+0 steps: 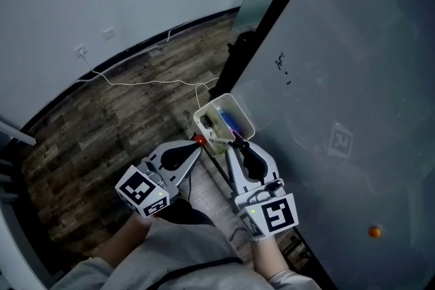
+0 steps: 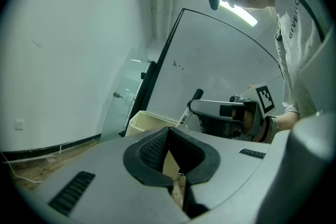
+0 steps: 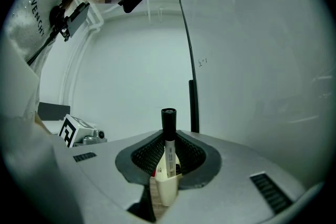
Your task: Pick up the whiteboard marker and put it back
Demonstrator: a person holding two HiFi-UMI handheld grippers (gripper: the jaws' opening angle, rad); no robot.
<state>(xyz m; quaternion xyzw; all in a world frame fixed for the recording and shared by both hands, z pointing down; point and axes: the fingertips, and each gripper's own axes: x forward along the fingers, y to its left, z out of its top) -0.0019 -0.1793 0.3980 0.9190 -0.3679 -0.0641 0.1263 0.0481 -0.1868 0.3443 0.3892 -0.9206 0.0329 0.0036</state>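
The whiteboard marker [image 3: 169, 139], white barrel with a black cap, stands upright between the pads of my right gripper [image 3: 168, 152], which is shut on it. In the head view that gripper [image 1: 238, 146] holds the marker just at the near rim of a cream pen box [image 1: 234, 103] fixed to the whiteboard's edge; several pens lie inside. The left gripper view shows the marker [image 2: 187, 114] tilted over the box [image 2: 140, 119]. My left gripper [image 1: 197, 148] points at the box's near left corner, jaws shut and holding nothing.
The grey whiteboard [image 1: 340, 78] fills the right side, with a black frame [image 1: 272, 17] and an orange magnet [image 1: 374, 232]. A white cable [image 1: 149, 83] trails over the wood floor. A small red thing [image 1: 198, 140] sits at the box's near corner.
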